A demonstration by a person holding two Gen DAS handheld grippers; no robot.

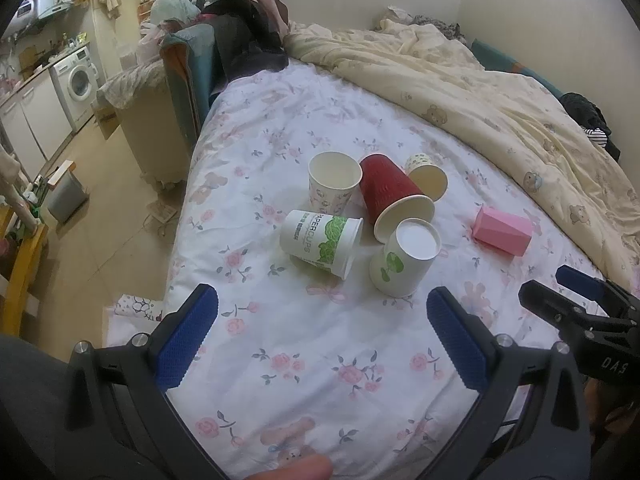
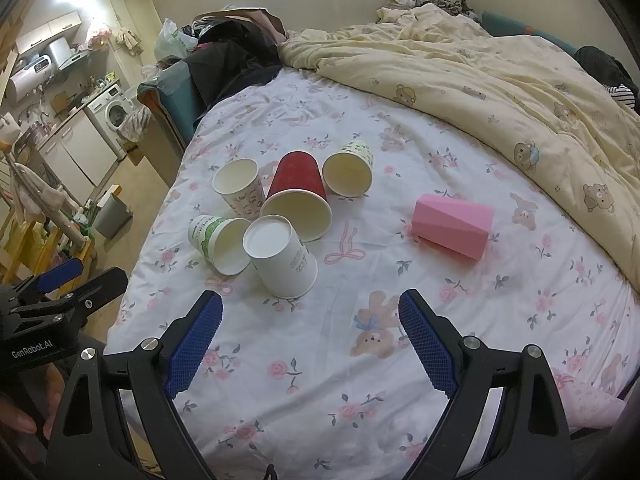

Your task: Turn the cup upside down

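Note:
Several paper cups sit clustered on the floral bedsheet (image 1: 304, 360). A white cup with green print (image 1: 404, 258) (image 2: 280, 258) stands upside down, base up. A red cup (image 1: 390, 196) (image 2: 298, 200) lies on its side, mouth toward me. A white "Papercups" cup (image 1: 320, 240) (image 2: 218, 242) lies on its side. A patterned cup (image 1: 332, 182) (image 2: 240, 186) stands upright. A dotted cup (image 1: 426, 176) (image 2: 350, 168) lies on its side. A pink faceted cup (image 1: 502, 230) (image 2: 452, 222) lies apart to the right. My left gripper (image 1: 322, 336) and right gripper (image 2: 310, 336) are open and empty, short of the cups.
A rumpled cream bear-print duvet (image 2: 500, 80) covers the bed's far and right side. Dark clothes and bags (image 1: 240, 36) pile at the bed's far left corner. The bed's left edge drops to the floor, where a grey bin (image 1: 66, 196) stands. A washing machine (image 1: 78, 80) is farther left.

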